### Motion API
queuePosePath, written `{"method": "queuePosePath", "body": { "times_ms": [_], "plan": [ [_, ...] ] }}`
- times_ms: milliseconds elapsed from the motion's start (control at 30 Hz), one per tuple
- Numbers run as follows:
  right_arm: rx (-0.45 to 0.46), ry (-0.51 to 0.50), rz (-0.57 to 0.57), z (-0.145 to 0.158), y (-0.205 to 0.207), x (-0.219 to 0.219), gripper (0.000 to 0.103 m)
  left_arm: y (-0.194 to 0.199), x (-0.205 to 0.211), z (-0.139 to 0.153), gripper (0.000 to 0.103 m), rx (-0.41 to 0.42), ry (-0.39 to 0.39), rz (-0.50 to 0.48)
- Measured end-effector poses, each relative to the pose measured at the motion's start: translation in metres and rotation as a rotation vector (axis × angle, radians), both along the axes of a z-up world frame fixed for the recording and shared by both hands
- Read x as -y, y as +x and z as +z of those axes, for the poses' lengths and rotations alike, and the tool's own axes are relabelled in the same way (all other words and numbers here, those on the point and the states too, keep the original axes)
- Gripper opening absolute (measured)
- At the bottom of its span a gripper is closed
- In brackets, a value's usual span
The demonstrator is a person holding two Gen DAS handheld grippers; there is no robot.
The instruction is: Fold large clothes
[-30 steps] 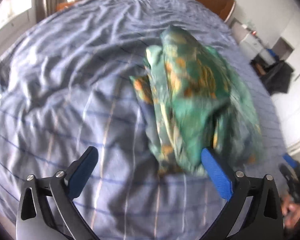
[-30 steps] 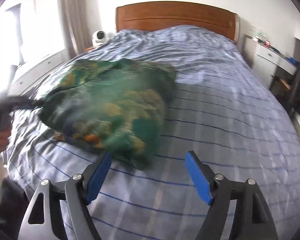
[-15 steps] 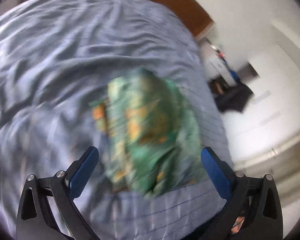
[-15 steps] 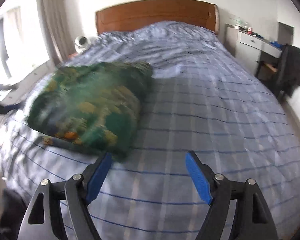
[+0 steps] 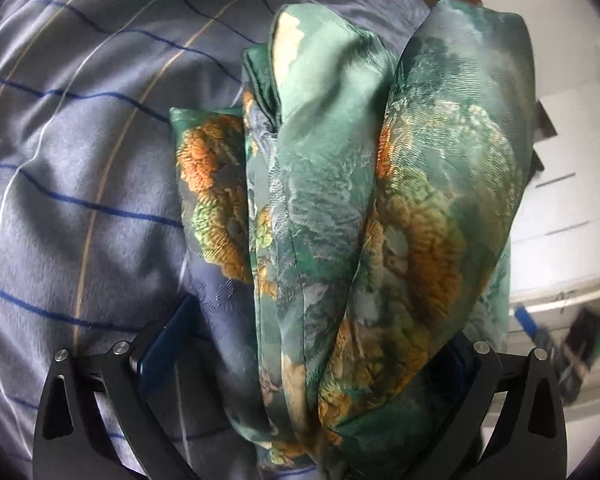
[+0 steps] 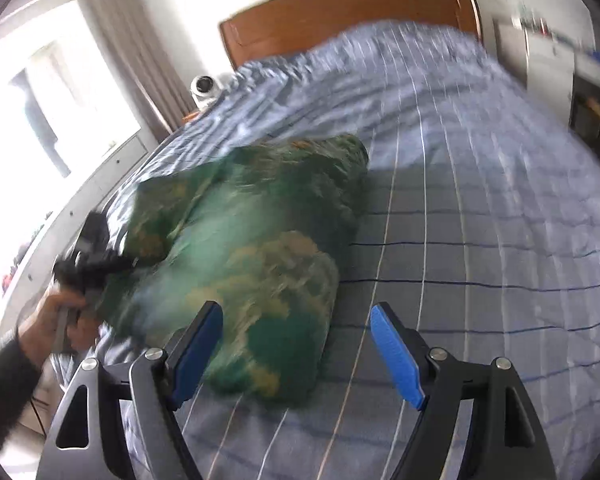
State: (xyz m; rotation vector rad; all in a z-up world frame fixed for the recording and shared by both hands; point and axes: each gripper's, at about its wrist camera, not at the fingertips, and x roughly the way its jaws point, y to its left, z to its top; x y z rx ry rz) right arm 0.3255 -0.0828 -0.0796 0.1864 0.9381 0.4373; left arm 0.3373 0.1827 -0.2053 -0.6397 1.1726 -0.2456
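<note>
Moved: left gripper [image 5: 312,354] now pushed into green floral garment [image 5: 340,208], jaws apart around it
Right gripper [image 6: 296,354]: apart; beside garment on bed [image 6: 480,208]

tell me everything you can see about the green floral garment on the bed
The green garment is a silky-looking fabric printed with orange and pale flowers, bunched into thick folds. It lies on the blue striped bedspread. Its near end sits between the open fingers of the left tool; the right tool is open beside it.
</note>
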Motion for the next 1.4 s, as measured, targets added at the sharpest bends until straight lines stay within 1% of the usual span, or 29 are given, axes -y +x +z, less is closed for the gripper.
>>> {"method": "queuePosePath", "body": {
  "times_ms": [67,133,233,300,333,400,433,467,500,533,567,600,667,733,767,833,933,1000,1033,1100,1200,1233,1267,1300,1333,1367,1400],
  "plan": [
    [-0.083,0.111,0.019,-0.022,0.028,0.007,0.078,0.0,0.002,-0.002,0.103,0.003,0.0,-0.01],
    [-0.162,0.188,0.034,-0.047,0.051,0.007,0.078,0.001,0.001,-0.004,0.103,0.003,-0.005,-0.018],
    [-0.242,0.259,0.083,-0.078,0.072,-0.004,0.078,0.007,0.001,-0.008,0.103,0.002,0.002,-0.023],
    [-0.268,0.314,0.104,-0.092,0.08,-0.011,0.083,0.022,0.001,-0.014,0.103,-0.001,0.006,-0.019],
    [-0.283,0.319,0.105,-0.097,0.084,-0.015,0.083,0.035,0.01,-0.018,0.103,-0.003,0.006,-0.016],
    [-0.316,0.337,0.103,-0.104,0.091,-0.019,0.083,0.041,0.015,-0.021,0.103,-0.014,0.01,-0.01],
    [-0.313,0.317,0.101,-0.105,0.093,-0.023,0.081,0.044,0.021,-0.02,0.098,-0.02,0.032,-0.008],
    [-0.269,0.239,0.115,-0.098,0.09,-0.032,0.08,0.045,0.027,-0.015,0.09,-0.013,0.054,-0.016],
    [-0.199,0.139,0.134,-0.087,0.084,-0.043,0.077,0.044,0.035,-0.005,0.074,0.005,0.097,-0.026],
    [-0.132,0.045,0.152,-0.076,0.076,-0.056,0.075,0.044,0.042,0.003,0.065,0.016,0.143,-0.029],
    [-0.089,-0.008,0.16,-0.069,0.069,-0.064,0.074,0.042,0.052,0.014,0.062,0.031,0.207,-0.038],
    [-0.017,-0.083,0.165,-0.058,0.057,-0.077,0.074,0.039,0.057,0.02,0.058,0.042,0.236,-0.041],
    [0.087,-0.165,0.171,-0.042,0.039,-0.091,0.072,0.033,0.067,0.036,0.055,0.078,0.272,-0.037],
    [0.206,-0.242,0.195,-0.024,0.02,-0.102,0.066,0.029,0.076,0.05,0.055,0.119,0.292,-0.036],
    [0.234,-0.255,0.205,-0.019,0.015,-0.104,0.066,0.028,0.08,0.058,0.055,0.143,0.3,-0.036],
    [0.288,-0.25,0.214,-0.002,0.008,-0.102,0.065,0.031,0.084,0.072,0.055,0.186,0.284,-0.025],
    [0.315,-0.24,0.203,0.012,0.013,-0.094,0.065,0.046,0.094,0.087,0.055,0.261,0.274,-0.016],
    [0.332,-0.241,0.193,0.018,0.015,-0.084,0.064,0.058,0.1,0.091,0.055,0.299,0.271,-0.014],
    [0.342,-0.248,0.182,0.021,0.019,-0.081,0.063,0.056,0.094,0.095,0.055,0.311,0.265,-0.012],
    [0.367,-0.272,0.175,0.024,0.022,-0.076,0.063,0.066,0.101,0.099,0.055,0.343,0.263,-0.009],
    [0.377,-0.274,0.153,0.024,0.034,-0.071,0.063,0.082,0.103,0.094,0.055,0.354,0.249,-0.011],
    [0.371,-0.273,0.145,0.022,0.043,-0.069,0.063,0.081,0.093,0.089,0.055,0.35,0.241,-0.011],
    [0.359,-0.262,0.134,0.02,0.052,-0.065,0.063,0.088,0.088,0.078,0.056,0.333,0.241,-0.017],
    [0.34,-0.244,0.127,0.016,0.057,-0.061,0.063,0.098,0.086,0.061,0.063,0.294,0.238,-0.024],
    [0.301,-0.225,0.127,0.007,0.067,-0.057,0.063,0.106,0.081,0.043,0.071,0.238,0.225,-0.026],
    [0.239,-0.215,0.128,-0.006,0.081,-0.053,0.063,0.11,0.076,0.026,0.078,0.185,0.213,-0.021],
    [0.143,-0.206,0.126,-0.026,0.096,-0.048,0.064,0.115,0.066,0.003,0.088,0.138,0.187,0.004]
  ]
}}
